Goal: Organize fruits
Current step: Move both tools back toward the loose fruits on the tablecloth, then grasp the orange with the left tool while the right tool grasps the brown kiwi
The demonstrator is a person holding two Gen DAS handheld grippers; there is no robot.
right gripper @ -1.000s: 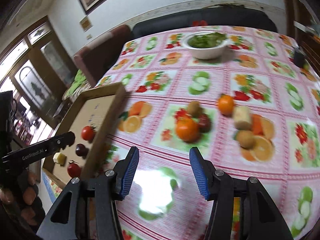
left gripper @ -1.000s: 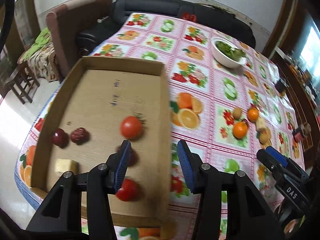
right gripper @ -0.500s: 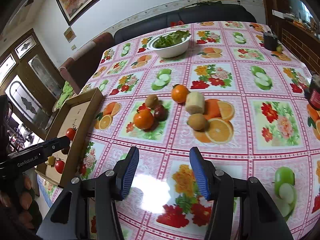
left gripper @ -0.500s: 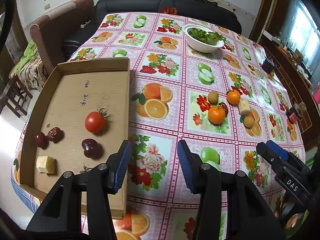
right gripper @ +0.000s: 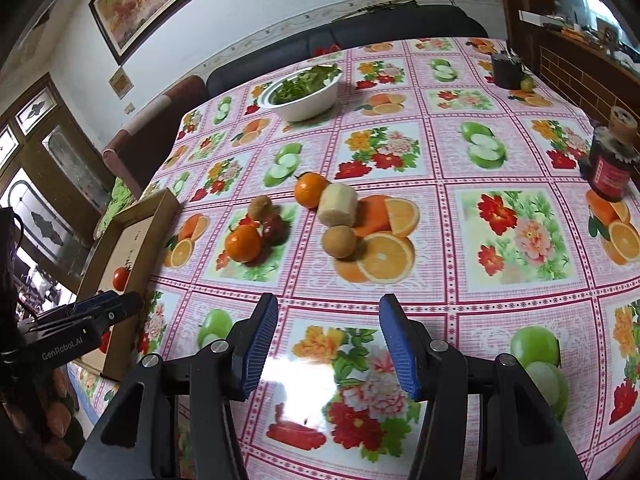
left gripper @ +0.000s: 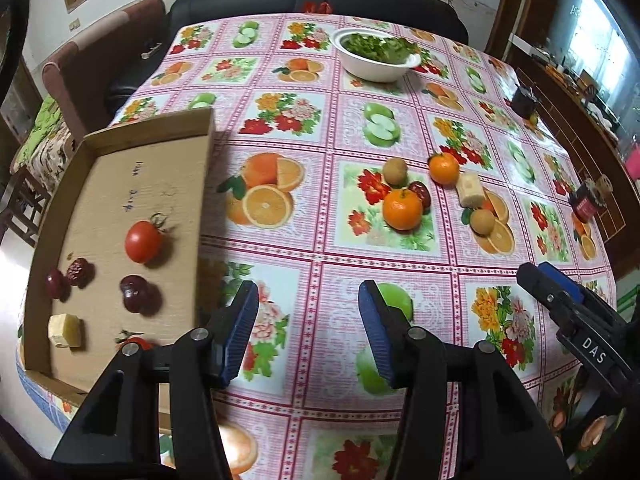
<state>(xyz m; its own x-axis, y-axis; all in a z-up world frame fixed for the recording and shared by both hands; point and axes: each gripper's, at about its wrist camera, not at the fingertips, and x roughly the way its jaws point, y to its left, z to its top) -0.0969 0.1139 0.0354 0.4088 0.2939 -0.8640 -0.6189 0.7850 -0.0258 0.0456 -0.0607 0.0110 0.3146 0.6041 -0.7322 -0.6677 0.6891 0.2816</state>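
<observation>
A cardboard tray (left gripper: 120, 184) at the table's left holds a tomato (left gripper: 143, 241), dark red fruits (left gripper: 134, 298) and a pale yellow chunk (left gripper: 64, 330). On the cloth lie two oranges (left gripper: 402, 208) (left gripper: 443, 168), two kiwis (left gripper: 395, 171) (left gripper: 483, 222), a dark red fruit (left gripper: 421, 193) and a pale chunk (left gripper: 469, 189). The same group shows in the right wrist view, with an orange (right gripper: 243, 243) and a kiwi (right gripper: 339, 241). My left gripper (left gripper: 304, 334) is open and empty, just right of the tray. My right gripper (right gripper: 328, 346) is open and empty, short of the fruit group.
A white bowl of greens (left gripper: 374, 65) stands at the far side. A dark red jar (right gripper: 610, 168) and a dark cup (right gripper: 506, 70) stand at the right edge. A black sofa (left gripper: 320, 4) lies behind the table. The tablecloth carries printed fruit pictures.
My left gripper has moved right, off the tray and over the cloth. My right gripper has drawn closer to the fruit group. Both stay open and empty.
</observation>
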